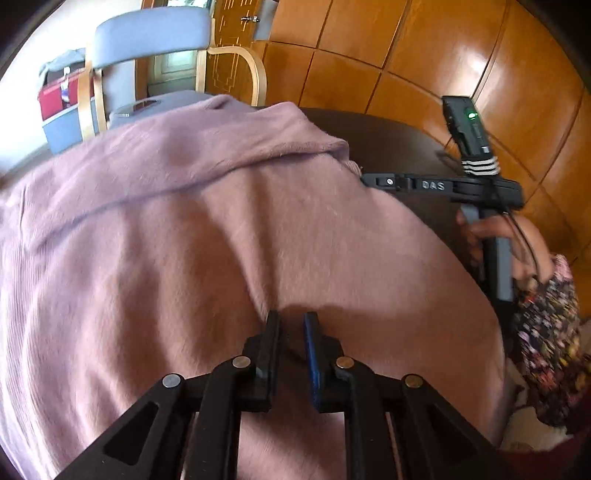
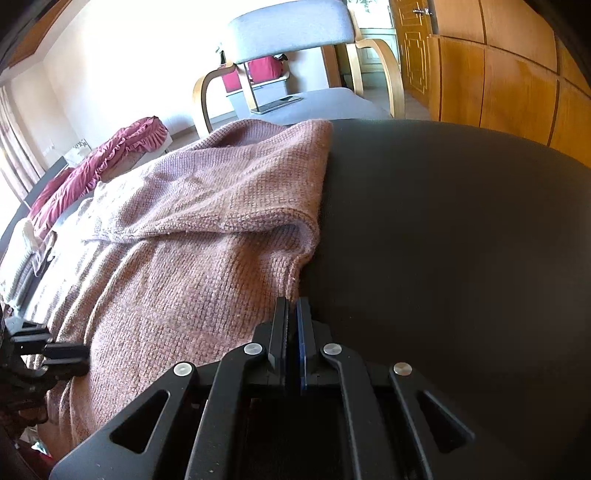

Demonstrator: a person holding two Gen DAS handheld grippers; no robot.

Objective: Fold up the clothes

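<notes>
A pink knitted sweater lies spread over the left part of a dark round worktop, with one panel folded over on top so that a thick fold edge runs across it. In the right wrist view its right edge falls straight down the worktop, ending in a ribbed corner near the camera.

The right tongs are pressed together on that ribbed corner, with a thin bit of the knit pinched between the fingers. The worktop to their right is bare and dark.

In the left wrist view the sweater fills most of the frame, lightly rumpled. The left tongs sit on the near part of the cloth with a narrow gap between the fingers; pink fabric shows in the gap, but I cannot tell whether it is truly clamped. The right tongs show at the far right edge of the sweater, and the hand holding their grip wears a dark flowered sleeve.

Beyond the worktop stands a grey upholstered chair with bent wooden arms. A dark red ruffled cloth lies at the far left, and a wall of wooden panels runs along the right.
</notes>
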